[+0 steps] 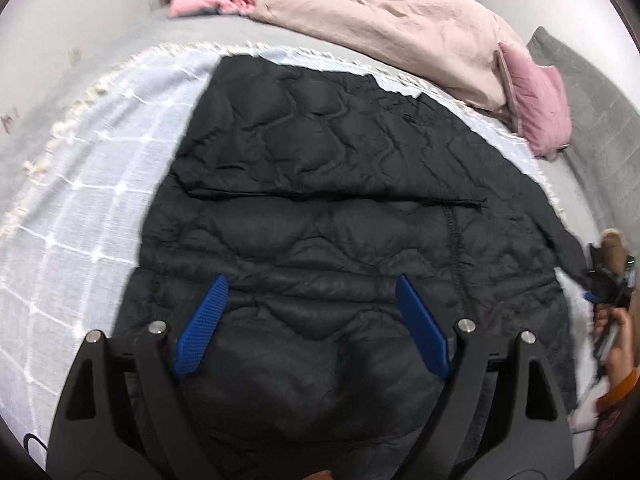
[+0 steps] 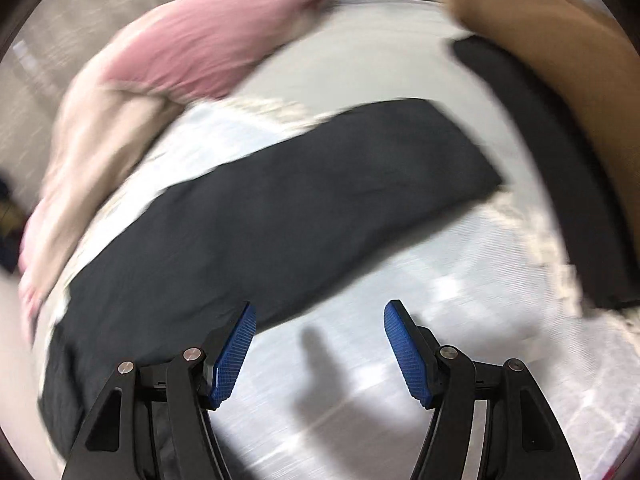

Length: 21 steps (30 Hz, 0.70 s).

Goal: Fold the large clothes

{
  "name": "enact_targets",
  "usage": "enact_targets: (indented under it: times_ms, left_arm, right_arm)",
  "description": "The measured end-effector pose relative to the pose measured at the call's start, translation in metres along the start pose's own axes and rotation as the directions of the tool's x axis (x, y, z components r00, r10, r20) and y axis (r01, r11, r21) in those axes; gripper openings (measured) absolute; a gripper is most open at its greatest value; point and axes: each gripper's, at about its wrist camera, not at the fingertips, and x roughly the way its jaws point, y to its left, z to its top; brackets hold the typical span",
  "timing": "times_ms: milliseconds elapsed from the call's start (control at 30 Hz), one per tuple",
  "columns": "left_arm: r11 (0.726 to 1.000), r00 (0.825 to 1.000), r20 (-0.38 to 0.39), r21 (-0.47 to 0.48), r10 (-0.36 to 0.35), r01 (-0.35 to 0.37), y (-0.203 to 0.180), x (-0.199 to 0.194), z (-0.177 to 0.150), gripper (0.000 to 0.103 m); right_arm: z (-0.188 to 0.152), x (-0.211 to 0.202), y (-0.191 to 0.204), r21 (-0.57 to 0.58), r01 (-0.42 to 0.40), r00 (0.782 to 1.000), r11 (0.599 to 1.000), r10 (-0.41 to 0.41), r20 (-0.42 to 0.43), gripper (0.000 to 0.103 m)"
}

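1. Left wrist view: my left claw (image 1: 310, 284) hangs over the black quilted jacket (image 1: 320, 184) with its blue pads (image 1: 202, 328) spread wide and nothing between them.
2. The jacket lies spread flat on a pale blue checked blanket (image 1: 100, 160) with a cream fringe, which covers the grey bed (image 1: 120, 36). One sleeve is folded across the jacket's middle, and its far hem lies near the blanket's far edge.
3. A beige and pink duvet (image 1: 400, 28) is bunched along the bed's far edge, just beyond the fringe.
4. At the right edge, a hand (image 1: 616, 340) grips my other claw, which is mostly cut off here.
5. Right wrist view, heavily blurred: my right claw (image 2: 320, 312) is open too, with its pads apart over bare blanket (image 2: 440, 300) and holding nothing.
6. The jacket (image 2: 260, 220) stretches from the lower left toward the blanket's far right corner, its near edge just beside my left pad (image 2: 234, 356).
7. The pink duvet (image 2: 192, 52) sits along the far left edge, and a tan garment (image 2: 560, 60) over something black occupies the upper right.
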Motion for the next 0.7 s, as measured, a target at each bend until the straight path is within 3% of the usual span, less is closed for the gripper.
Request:
enact_targets:
  times_ms: [67,133,233,300,333,400,467,700]
  left_arm:
    - [0.997,0.997,0.025,0.031,0.075,-0.076,-0.003,-0.002,-0.004,0.086]
    - [0.995,0.995,0.034,0.032,0.091,-0.092,-0.004,-0.002,-0.007,0.086]
    - [0.999,0.999,0.012,-0.002,0.046,-0.046,0.002,0.003,-0.006,0.092]
    - [0.999,1.000,0.000,-0.035,0.010,-0.010,0.007,0.007,-0.005,0.101]
    - [0.999,1.000,-0.001,-0.045,0.012,-0.012,0.009,0.009,-0.005,0.102]
    - [0.999,0.999,-0.006,-0.043,0.032,-0.032,0.009,0.013,-0.005,0.102]
    - [0.998,0.999,-0.004,-0.039,0.044,-0.045,0.011,0.014,-0.004,0.102]
    - [0.995,1.000,0.008,-0.099,0.017,-0.016,0.025,0.012,0.000,0.102]
  right_arm:
    - [0.008,0.010,-0.013,0.046,0.009,1.000,0.999,-0.009,-0.009,0.067]
    - [0.015,0.021,-0.023,0.088,-0.012,0.999,0.996,0.014,-0.029,0.067]
    - [0.027,0.028,-0.033,0.146,-0.056,0.998,0.988,0.054,0.012,0.067]
    - [0.033,0.031,-0.031,0.145,-0.045,0.999,0.988,0.042,0.024,0.065]
    - [0.036,0.032,-0.028,0.131,-0.030,0.999,0.991,0.025,0.037,0.062]
    - [0.037,0.034,-0.019,0.097,0.006,0.999,0.995,-0.011,0.044,0.029]
    - [0.040,0.037,-0.009,0.031,0.037,0.999,0.999,-0.038,0.025,0.013]
    - [0.040,-0.017,0.040,-0.117,0.077,0.982,0.990,-0.055,0.180,0.006]
